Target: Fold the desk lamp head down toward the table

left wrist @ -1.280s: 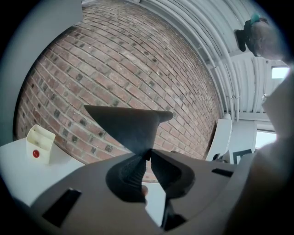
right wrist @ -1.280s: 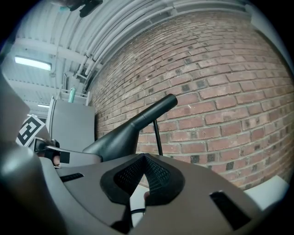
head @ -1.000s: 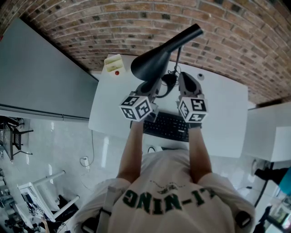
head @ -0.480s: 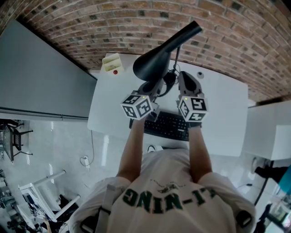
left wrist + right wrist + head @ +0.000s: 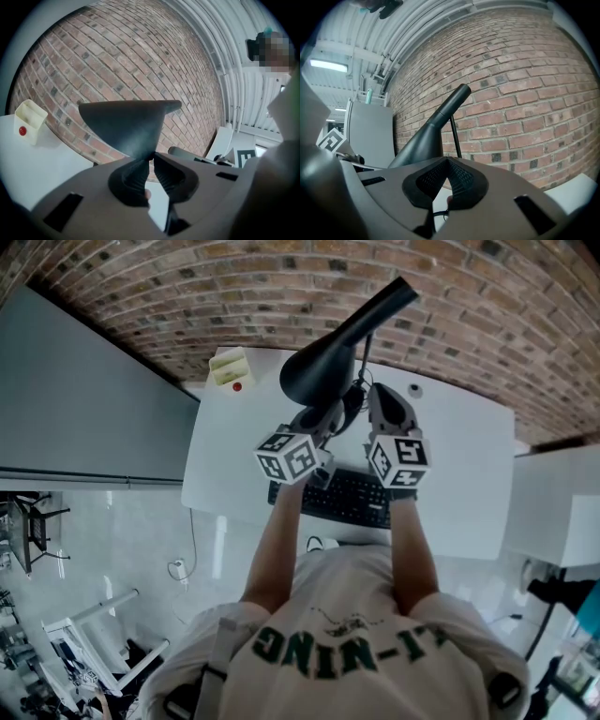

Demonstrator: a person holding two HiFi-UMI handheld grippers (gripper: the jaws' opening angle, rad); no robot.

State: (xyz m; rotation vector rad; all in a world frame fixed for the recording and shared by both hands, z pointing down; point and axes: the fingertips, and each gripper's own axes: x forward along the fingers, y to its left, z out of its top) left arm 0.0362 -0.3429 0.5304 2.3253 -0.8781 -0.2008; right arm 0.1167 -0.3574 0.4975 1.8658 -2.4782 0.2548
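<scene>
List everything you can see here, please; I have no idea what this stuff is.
desk lamp: one, black, on the table, head raised
table: one, white, centre
brick wall: one, red-brown, behind the table
keyboard: one, black, table's near edge
box: one, cream with red dot, table's far left corner
panel: one, grey, left of table
left gripper: one, grey, shut on the desk lamp's shade
right gripper: one, grey, shut, empty
person: one, white shirt, at the table

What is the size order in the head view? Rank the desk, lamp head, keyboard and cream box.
1. the desk
2-3. the lamp head and keyboard: too close to rank; the lamp head is nearer the camera, the keyboard partly covered
4. the cream box
</scene>
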